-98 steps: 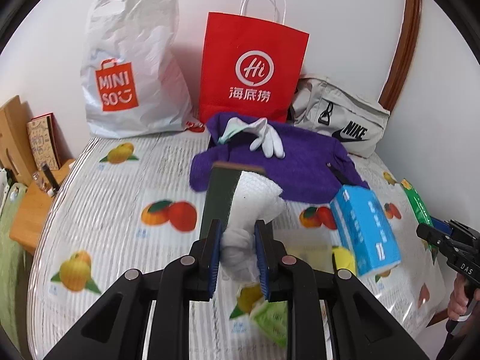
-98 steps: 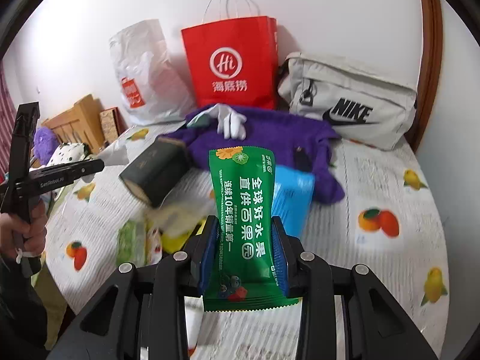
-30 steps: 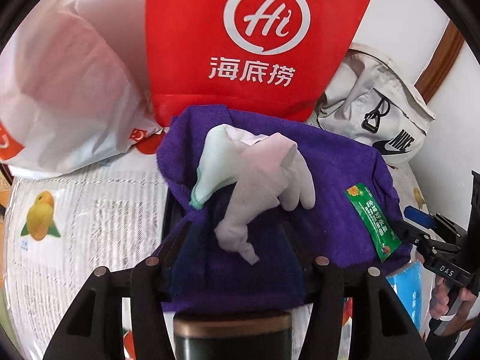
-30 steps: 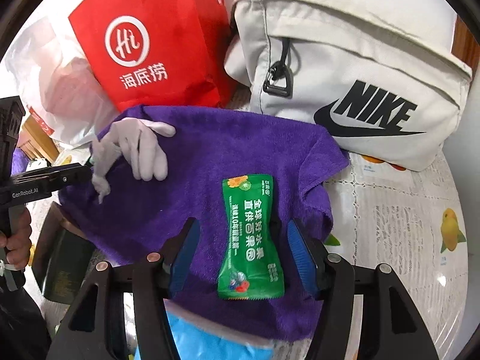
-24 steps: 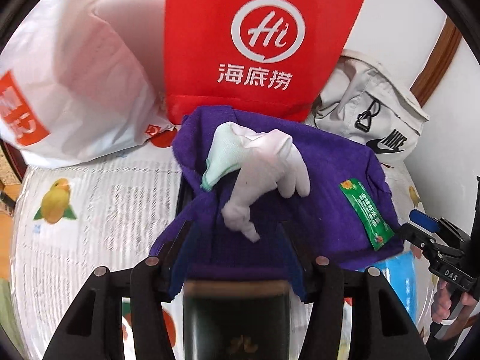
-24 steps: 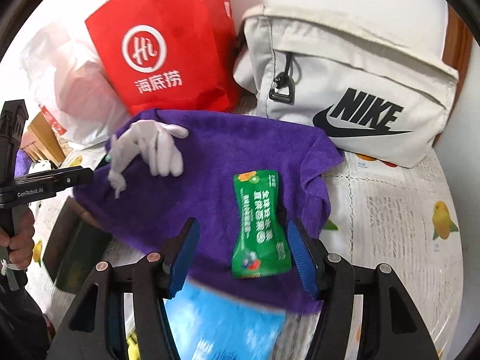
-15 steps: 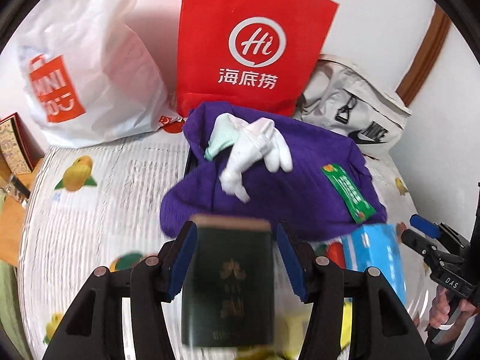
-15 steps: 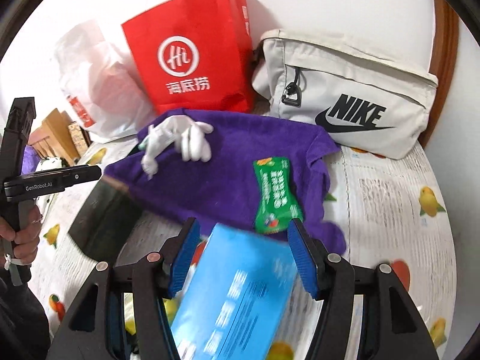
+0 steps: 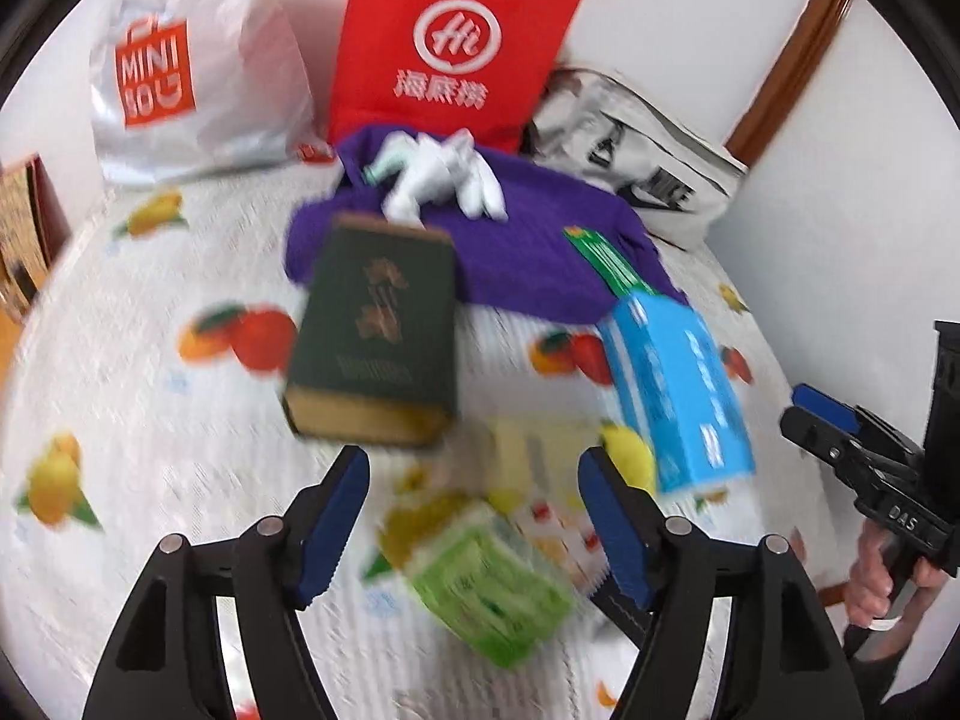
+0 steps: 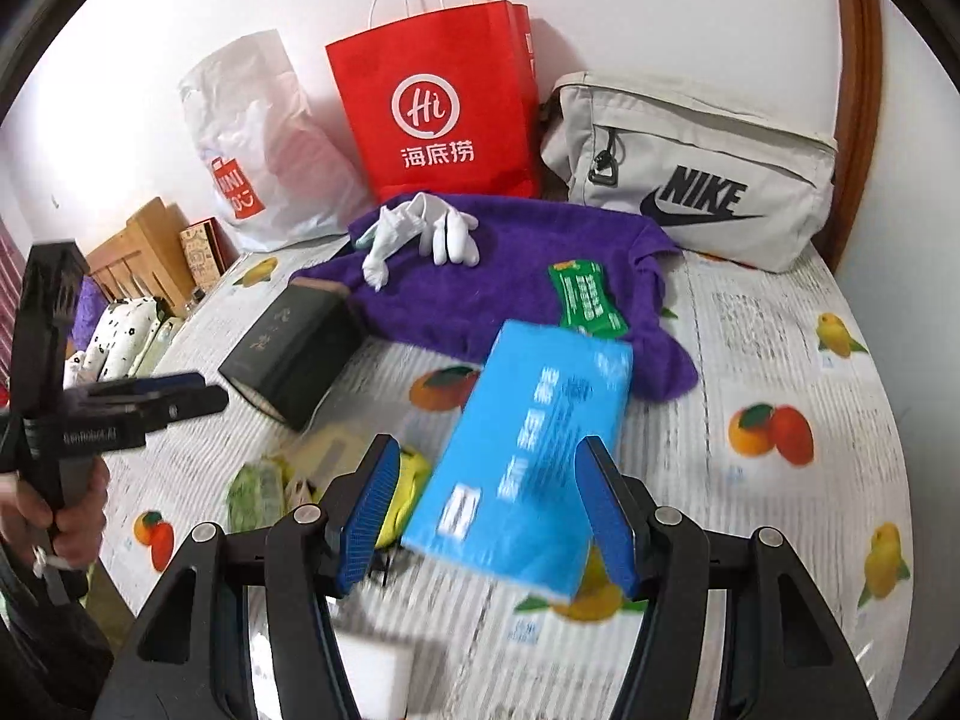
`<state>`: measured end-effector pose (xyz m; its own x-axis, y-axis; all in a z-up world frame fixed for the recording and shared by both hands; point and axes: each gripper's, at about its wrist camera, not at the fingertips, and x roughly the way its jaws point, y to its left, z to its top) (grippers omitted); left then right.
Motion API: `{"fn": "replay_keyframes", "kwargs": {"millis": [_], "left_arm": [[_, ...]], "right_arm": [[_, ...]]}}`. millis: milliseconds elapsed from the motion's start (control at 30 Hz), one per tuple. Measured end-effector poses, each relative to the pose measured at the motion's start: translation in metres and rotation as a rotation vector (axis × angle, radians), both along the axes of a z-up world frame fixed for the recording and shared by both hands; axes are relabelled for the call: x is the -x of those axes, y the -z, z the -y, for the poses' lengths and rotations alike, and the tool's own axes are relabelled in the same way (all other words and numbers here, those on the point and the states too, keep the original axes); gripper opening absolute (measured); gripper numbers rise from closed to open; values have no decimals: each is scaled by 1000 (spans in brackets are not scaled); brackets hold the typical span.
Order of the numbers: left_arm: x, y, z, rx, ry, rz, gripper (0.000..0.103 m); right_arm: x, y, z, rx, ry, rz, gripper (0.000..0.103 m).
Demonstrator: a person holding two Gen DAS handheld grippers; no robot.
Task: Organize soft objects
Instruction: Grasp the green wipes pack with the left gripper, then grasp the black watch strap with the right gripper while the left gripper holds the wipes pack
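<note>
The right hand-held gripper [image 10: 483,516], jaws spread and empty, hovered over the blue tissue pack [image 10: 528,450], its long axis running away up-right; the left hand-held gripper [image 9: 474,519], just widened and empty, hung near the green packet [image 9: 492,594].

Left wrist view: motion blur smears the green soft packet [image 9: 489,585] at 6 o'clock and the pale yellow item [image 9: 540,450] above it; printing is unreadable. The purple towel [image 9: 528,258] is partly covered by the dark green hardcover book [image 9: 375,330]. Right wrist view: the blue tissue pack [image 10: 528,450] is blurred and hides the bench cloth beneath it.
</note>
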<state>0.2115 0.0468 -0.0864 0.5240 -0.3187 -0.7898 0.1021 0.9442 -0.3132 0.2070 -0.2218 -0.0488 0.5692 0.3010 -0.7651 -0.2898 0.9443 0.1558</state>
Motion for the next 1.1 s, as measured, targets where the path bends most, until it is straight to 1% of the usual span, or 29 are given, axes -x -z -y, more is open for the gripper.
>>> {"fn": "replay_keyframes", "kwargs": {"millis": [67,133,200,300,367,500,633,700,733,833,1000,1100], "left_arm": [[11,9,4,13,19,-10,74],[22,19,9,2,35,-20,76],[29,31,14,-14,35,-32,76],[33,46,18,-14,38,-62,76],[33,52,20,-14,38,-64,79],[30,61,27,-15,44,-71,81],[25,59,31,-47,28,-50,81],[24,58,30,-48,20,-43,73],[24,57,30,-52,18,-35,65],[26,52,25,-50,22,-16,54],[33,42,10,-46,-12,16,53],[37,42,4,-68,-26,14,53]], "right_arm": [[11,3,2,-3,3,-7,61],[20,8,3,0,7,-17,61],[30,14,4,4,5,-24,61],[41,24,5,4,10,-42,61],[48,30,6,5,10,-56,61],[58,40,7,15,14,-75,61],[66,45,7,16,14,-83,61],[69,48,6,12,9,-88,61],[72,49,5,9,4,-89,61],[79,52,0,0,-25,-89,61],[92,54,-14,-25,-74,-83,61],[97,54,-26,-26,-115,-78,61]]}}
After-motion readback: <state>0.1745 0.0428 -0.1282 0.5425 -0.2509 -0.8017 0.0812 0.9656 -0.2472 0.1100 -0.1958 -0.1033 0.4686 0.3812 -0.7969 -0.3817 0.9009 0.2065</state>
